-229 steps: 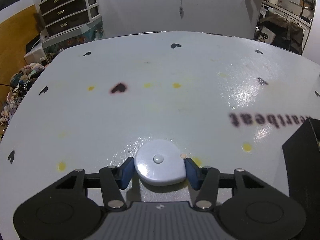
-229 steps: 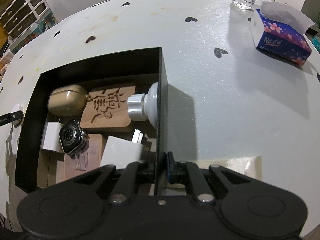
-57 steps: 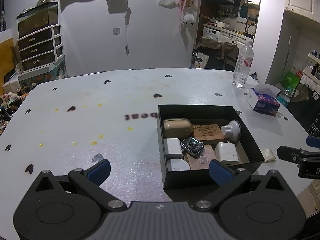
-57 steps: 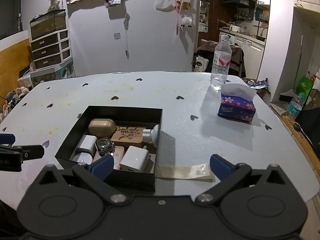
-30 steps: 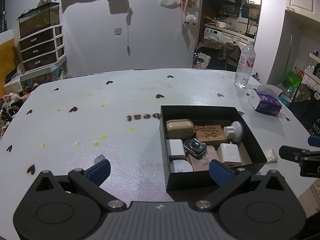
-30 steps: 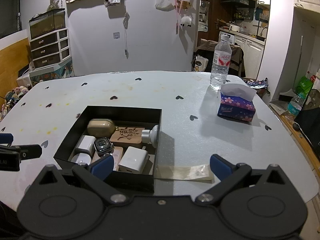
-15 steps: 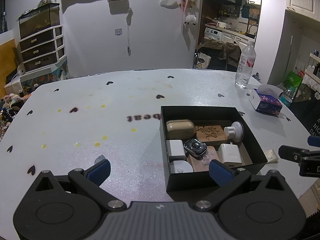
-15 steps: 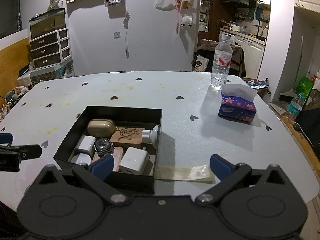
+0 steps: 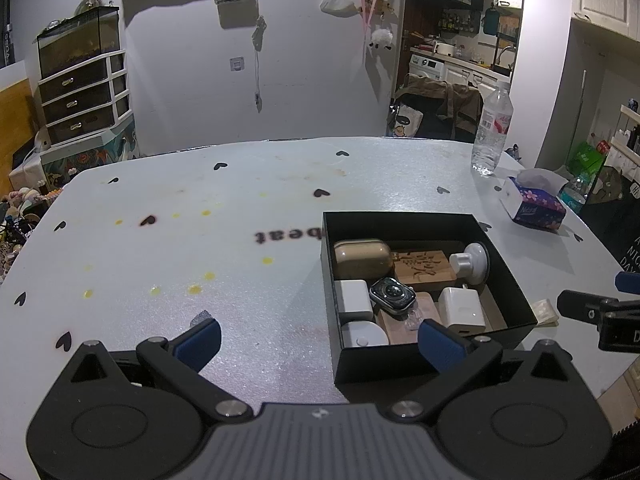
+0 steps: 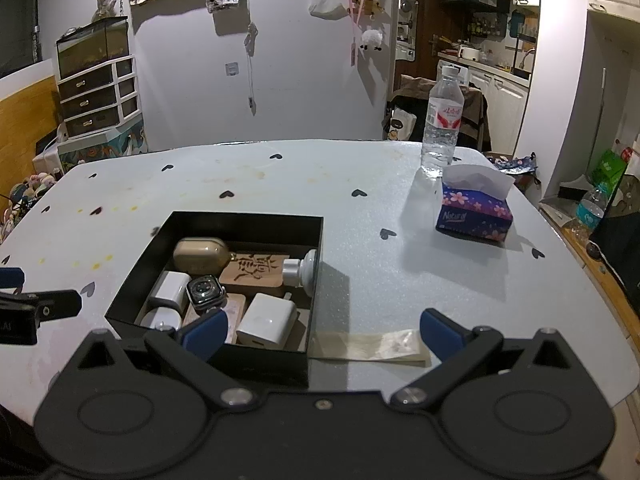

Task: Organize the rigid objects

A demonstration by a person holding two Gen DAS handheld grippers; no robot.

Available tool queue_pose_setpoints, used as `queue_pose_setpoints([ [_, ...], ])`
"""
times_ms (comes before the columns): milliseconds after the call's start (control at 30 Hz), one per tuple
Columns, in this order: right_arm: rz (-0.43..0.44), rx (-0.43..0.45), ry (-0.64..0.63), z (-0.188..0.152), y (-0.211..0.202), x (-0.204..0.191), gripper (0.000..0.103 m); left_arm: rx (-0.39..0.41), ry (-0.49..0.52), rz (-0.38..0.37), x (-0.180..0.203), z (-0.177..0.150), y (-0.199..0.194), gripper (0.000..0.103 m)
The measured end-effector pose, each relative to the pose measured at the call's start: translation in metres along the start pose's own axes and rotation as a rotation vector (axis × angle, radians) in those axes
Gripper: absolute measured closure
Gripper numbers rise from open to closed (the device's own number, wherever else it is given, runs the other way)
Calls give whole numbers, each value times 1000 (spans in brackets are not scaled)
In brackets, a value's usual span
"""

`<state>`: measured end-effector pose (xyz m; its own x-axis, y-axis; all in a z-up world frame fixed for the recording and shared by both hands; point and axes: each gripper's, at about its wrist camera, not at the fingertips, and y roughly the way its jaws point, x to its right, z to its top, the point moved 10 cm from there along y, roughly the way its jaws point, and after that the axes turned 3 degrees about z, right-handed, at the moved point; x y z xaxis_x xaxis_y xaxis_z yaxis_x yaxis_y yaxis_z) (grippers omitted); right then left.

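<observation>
A black open box [image 9: 400, 364] [image 10: 314, 280] sits on the white table. Inside lie a tan earbud case [image 9: 362, 256] [image 10: 202, 254], a carved wooden tile [image 9: 424, 266] [image 10: 256, 270], a white knob [image 9: 470, 264] [image 10: 300, 268], a smartwatch [image 9: 392, 294] [image 10: 205, 290], a white charger [image 9: 460, 308] [image 10: 266, 324], a smaller white adapter [image 9: 354, 296] [image 10: 170, 290] and a round white disc [image 9: 364, 334] [image 10: 162, 318]. My left gripper [image 9: 318, 340] hangs open near the box's front left corner. My right gripper [image 10: 322, 330] is open near its front right corner. Neither holds anything.
A water bottle [image 10: 442, 128] and a purple tissue box [image 10: 474, 212] stand at the far right of the table [image 10: 360, 240]. A beige strip [image 10: 368, 346] lies flat against the box's right side. Drawers and clutter lie beyond the left edge.
Earlier my left gripper was shut on the round white disc and my right on the box wall. Both are now open and drawn back; the disc lies in the box. Nothing moved in the last second.
</observation>
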<state>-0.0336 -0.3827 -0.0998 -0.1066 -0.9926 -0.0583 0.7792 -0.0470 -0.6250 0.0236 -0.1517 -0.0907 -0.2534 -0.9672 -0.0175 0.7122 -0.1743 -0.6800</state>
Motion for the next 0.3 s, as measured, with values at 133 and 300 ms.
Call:
queue_pose_setpoints([
  [133,0,0,0,0,0,0,0,0,-1,2,-2,1,1,0],
  [300,0,-3,1,-1,2,1,0,-1,-1,1,-1,1,1,0],
])
